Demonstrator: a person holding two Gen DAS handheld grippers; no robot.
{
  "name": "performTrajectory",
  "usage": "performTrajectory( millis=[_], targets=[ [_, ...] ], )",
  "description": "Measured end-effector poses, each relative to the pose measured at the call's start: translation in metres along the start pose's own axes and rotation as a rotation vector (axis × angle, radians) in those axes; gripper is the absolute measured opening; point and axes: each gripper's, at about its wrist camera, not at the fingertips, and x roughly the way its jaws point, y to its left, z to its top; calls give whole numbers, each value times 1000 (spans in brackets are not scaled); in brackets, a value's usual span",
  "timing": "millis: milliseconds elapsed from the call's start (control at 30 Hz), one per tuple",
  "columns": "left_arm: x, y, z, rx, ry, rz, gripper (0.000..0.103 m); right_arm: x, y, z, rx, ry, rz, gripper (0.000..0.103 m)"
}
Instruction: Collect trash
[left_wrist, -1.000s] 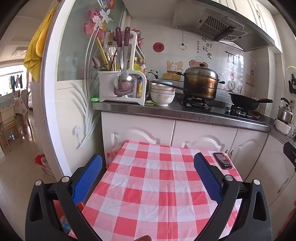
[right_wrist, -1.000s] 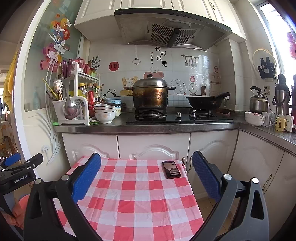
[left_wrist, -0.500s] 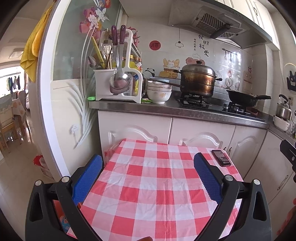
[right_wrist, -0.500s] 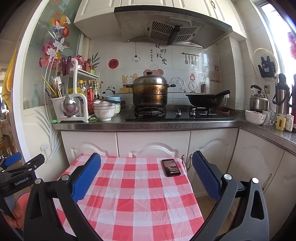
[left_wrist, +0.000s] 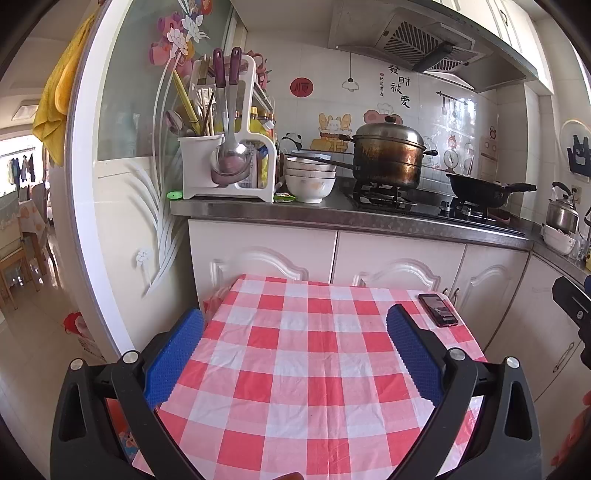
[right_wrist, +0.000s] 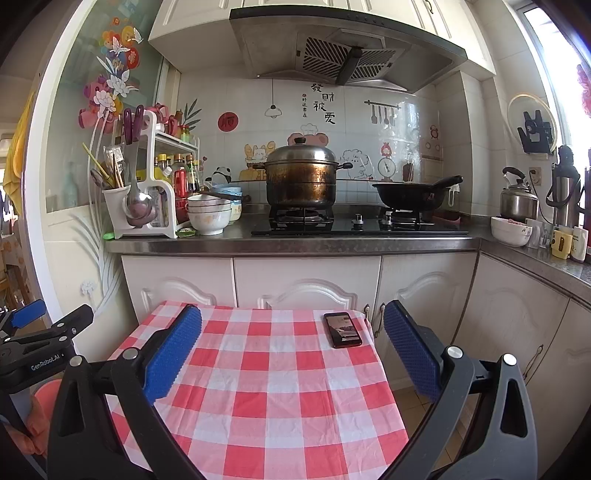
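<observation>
A small table (left_wrist: 295, 373) (right_wrist: 258, 387) stands just in front of the white kitchen cabinets, covered with a red-and-white checked cloth that hangs over its edges. The cloth shows a few soft creases. The only thing lying on it is a dark phone (left_wrist: 438, 309) (right_wrist: 342, 329), flat and face up with its screen lit, near the far right corner of the table, close to the right edge. Its long side runs roughly along that edge. The rest of the cloth is bare.
</observation>
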Motion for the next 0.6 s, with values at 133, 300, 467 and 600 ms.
performTrajectory(
  millis=[133, 300, 467, 600],
  targets=[
    [0, 1, 0, -1, 1, 0, 98, 2, 0, -1, -1, 5, -1, 99],
    [4, 0, 0, 2, 8, 1, 98, 3, 1, -1, -3, 6, -1, 99],
    [6, 0, 0, 3, 4, 5, 98, 4, 1, -1, -5, 10, -2, 99],
    [7, 0, 0, 1, 5, 1, 98, 4, 1, -2, -4, 13, 3, 99]
  ],
)
